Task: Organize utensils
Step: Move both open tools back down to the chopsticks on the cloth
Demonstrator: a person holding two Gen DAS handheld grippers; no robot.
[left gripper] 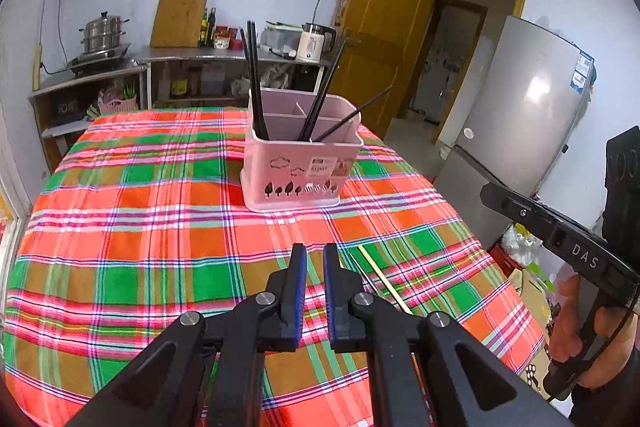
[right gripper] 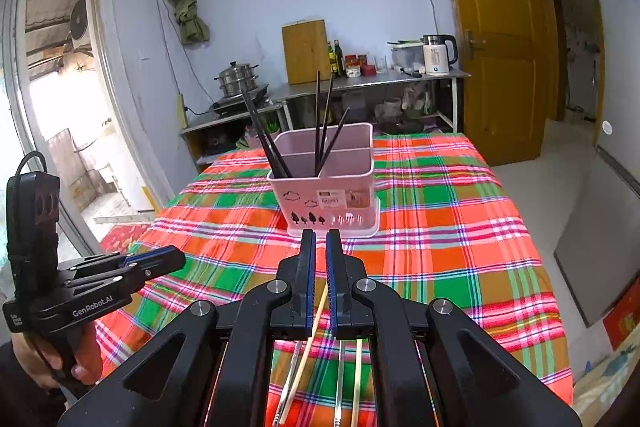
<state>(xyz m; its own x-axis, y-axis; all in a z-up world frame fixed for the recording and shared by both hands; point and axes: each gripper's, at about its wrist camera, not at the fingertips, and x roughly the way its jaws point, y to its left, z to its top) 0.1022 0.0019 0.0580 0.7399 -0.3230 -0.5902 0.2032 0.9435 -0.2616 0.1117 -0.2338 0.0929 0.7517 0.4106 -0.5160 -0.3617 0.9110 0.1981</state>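
The left tool (left gripper: pixel 315 255) has its two fingers close together, with only a thin gap, and nothing is between them. The right tool (right gripper: pixel 320 241) is the same: narrow and holding nothing. A hand (left gripper: pixel 576 323) holds the right tool's grip at the right edge of the left wrist view, and a hand (right gripper: pixel 60 363) holds the left tool's grip at the bottom left of the right wrist view.

Under the right tool, some loose chopsticks lie flat on the checked tablecloth (right gripper: pixel 440 227). A pale wooden chopstick (right gripper: pixel 306 347) slants past the left finger. Another pale chopstick (right gripper: pixel 356 383) and a thin metal chopstick (right gripper: pixel 339 379) lie just beside it. They sit at the near edge of the surface.

Farther on, in the middle of the surface, stands a pink utensil holder (right gripper: pixel 332 195) with little trees and clouds on its front. It has walls inside that split it into parts. Black chopsticks (right gripper: pixel 264 135) stand in it, leaning this way and that.

Behind the surface is a metal counter (right gripper: pixel 360 85) with a white kettle (right gripper: pixel 436 57), a steamer pot (right gripper: pixel 236 79) and a wooden cutting board (right gripper: pixel 306 51). A wooden door (right gripper: pixel 496 47) is to the right.
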